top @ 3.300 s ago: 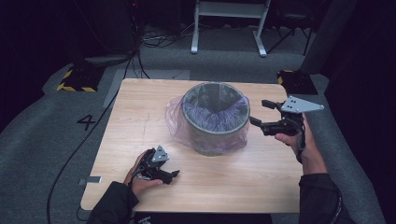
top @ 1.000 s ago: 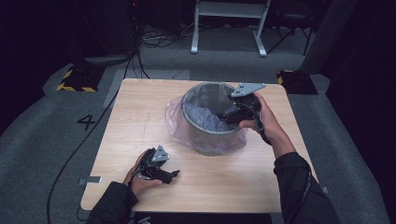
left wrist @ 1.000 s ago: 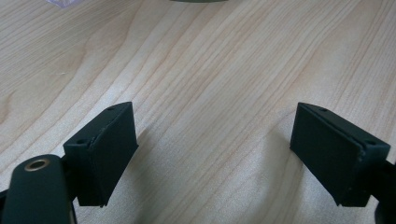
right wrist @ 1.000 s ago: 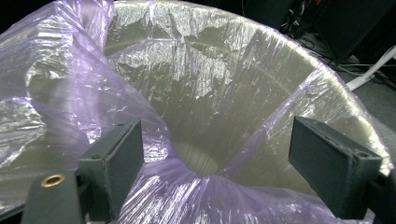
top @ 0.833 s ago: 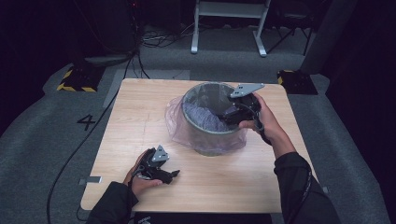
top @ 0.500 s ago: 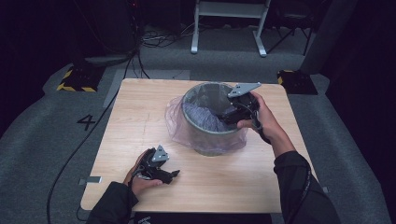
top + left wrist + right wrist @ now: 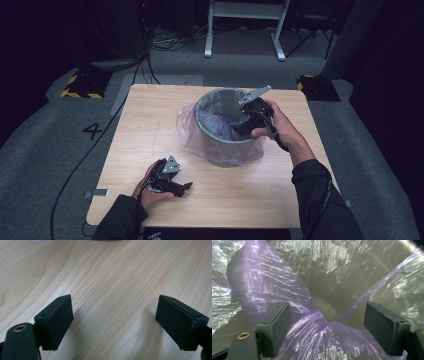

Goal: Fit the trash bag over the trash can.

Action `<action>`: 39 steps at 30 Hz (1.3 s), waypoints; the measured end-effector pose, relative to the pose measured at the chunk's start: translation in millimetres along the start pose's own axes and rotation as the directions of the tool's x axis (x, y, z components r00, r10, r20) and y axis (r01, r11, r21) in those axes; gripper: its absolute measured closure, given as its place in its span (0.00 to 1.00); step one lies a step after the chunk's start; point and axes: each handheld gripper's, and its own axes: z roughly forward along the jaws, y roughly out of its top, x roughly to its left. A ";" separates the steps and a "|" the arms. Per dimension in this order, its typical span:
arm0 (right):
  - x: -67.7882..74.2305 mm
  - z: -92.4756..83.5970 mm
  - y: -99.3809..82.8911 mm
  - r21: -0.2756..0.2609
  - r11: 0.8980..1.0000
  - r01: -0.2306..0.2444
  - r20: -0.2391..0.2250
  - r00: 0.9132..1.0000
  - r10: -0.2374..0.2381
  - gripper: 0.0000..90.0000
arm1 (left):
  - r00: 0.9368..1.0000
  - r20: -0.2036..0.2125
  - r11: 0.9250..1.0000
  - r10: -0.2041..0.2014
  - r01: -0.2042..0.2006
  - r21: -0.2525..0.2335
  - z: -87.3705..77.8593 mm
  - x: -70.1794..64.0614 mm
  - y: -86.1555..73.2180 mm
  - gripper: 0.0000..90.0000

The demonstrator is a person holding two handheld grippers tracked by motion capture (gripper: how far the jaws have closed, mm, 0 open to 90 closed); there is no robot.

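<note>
Near the middle of a light wooden table (image 7: 150, 125) stands a round grey bin (image 7: 225, 142), upright, with a thin purple plastic bag (image 7: 192, 131) draped over its rim and hanging down its outer wall on the left side. More of the bag lies crumpled inside the bin.

At the bin's right rim, the right gripper (image 7: 246, 122) reaches down into the opening, held by the person's right hand (image 7: 277, 127). From the right gripper view, its two black jaws stand wide apart, with a bunched fold of the purple bag (image 7: 312, 325) rising between them. The fold lies against the left jaw and stays clear of the right jaw. Behind it the bag lines the pale inner wall of the bin (image 7: 327, 306).

On the near left part of the table, well apart from the bin, the left gripper (image 7: 172, 182) rests low over the wood in the person's left hand (image 7: 150, 192). From the left gripper view, its jaws are spread wide with bare wood grain (image 7: 112, 297) between them.

Grey carpet (image 7: 45, 150) surrounds the table, marked with a number 4 (image 7: 93, 131) at the left.
</note>
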 end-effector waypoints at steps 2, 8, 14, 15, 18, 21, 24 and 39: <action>0.5 2.0 1.3 0.022 1.000 0.000 0.000 1.000 0.000 0.22 | 1.000 0.000 1.000 0.000 0.000 0.000 0.0 0.0 0.0 0.16; -0.1 4.9 3.7 0.070 0.997 -0.011 -0.009 1.000 0.011 0.22 | 1.000 0.000 1.000 0.000 0.000 0.000 0.0 0.0 0.0 0.16; -0.3 7.4 5.0 0.104 0.994 -0.017 -0.016 1.000 0.018 0.21 | 1.000 0.000 1.000 0.000 0.000 0.000 0.0 0.0 0.0 0.16; 0.0 7.6 5.3 0.110 0.994 -0.016 -0.013 1.000 0.018 0.21 | 1.000 0.000 1.000 0.000 0.000 0.000 0.0 0.0 0.0 0.16; -0.4 7.7 5.2 0.112 0.994 -0.018 -0.016 1.000 0.020 0.21 | 1.000 0.000 1.000 0.000 0.000 0.000 0.0 0.0 0.0 0.16; -0.4 7.8 5.3 0.114 0.993 -0.020 -0.014 1.000 0.022 0.21 | 1.000 0.000 1.000 0.000 0.000 0.000 0.0 0.0 0.0 0.16; -0.3 7.6 5.1 0.107 0.994 -0.019 -0.008 1.000 0.020 0.21 | 1.000 -0.001 1.000 0.000 0.000 -0.001 0.1 -0.1 0.0 0.16; 3.5 0.0 1.3 0.026 0.999 -0.021 0.041 0.999 0.019 0.22 | 1.000 0.000 1.000 0.000 0.000 0.000 0.0 0.0 0.0 0.16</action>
